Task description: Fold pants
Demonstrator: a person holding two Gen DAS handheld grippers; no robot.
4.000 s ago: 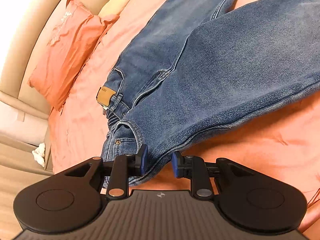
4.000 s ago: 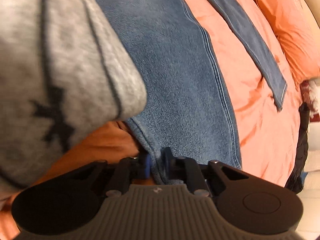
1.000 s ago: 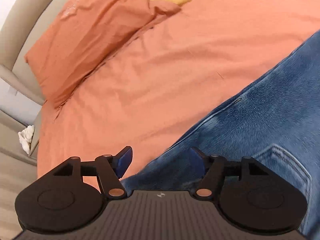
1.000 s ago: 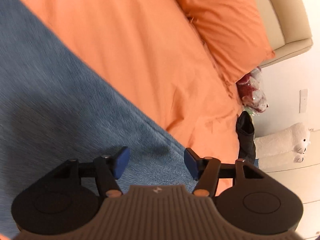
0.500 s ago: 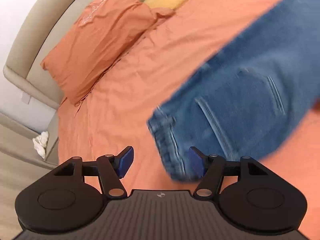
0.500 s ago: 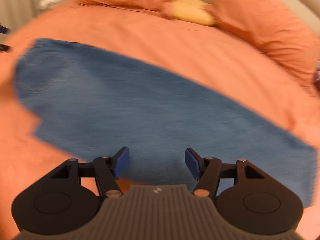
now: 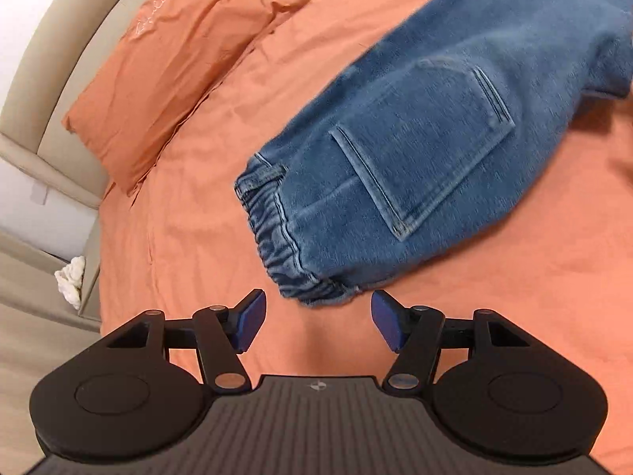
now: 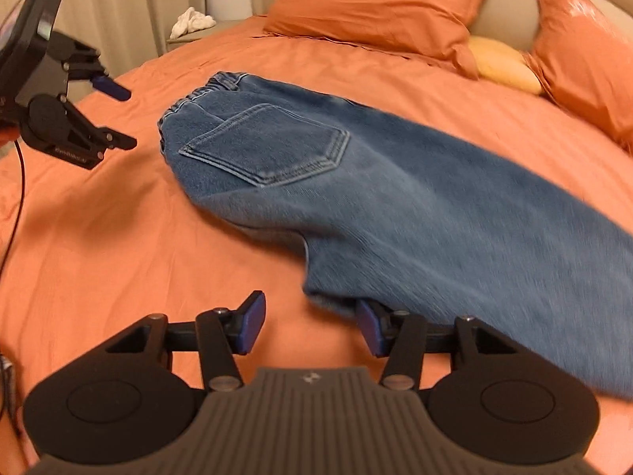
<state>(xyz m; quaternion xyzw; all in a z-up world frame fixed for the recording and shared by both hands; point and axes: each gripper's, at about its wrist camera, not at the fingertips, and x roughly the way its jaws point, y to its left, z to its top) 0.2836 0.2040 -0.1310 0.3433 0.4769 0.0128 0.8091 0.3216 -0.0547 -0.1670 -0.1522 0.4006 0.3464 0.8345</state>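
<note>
Both hand-held grippers, left [image 7: 314,318] and right [image 8: 310,322], have let go and now gape empty; the jeans [image 8: 356,182], seconds ago spread out, lie folded lengthwise on the bed [image 8: 118,237], ready for cross-folding

One pair of jeans [image 8: 395,182], two orange pillows [image 8: 379,4], one yellow cushion [image 8: 502,65], two hand-held grippers [image 8: 308,324].

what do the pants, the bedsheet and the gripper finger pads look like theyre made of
Pants: blue denim, faded matte twill, with contrast-stitched back pocket and gathered elastic waistband. Bedsheet: thin woven orange fabric, probably cotton, matte and finely creased. Finger pads: smooth blue pads, likely rubber or soft plastic; the frames don't settle which.
</note>
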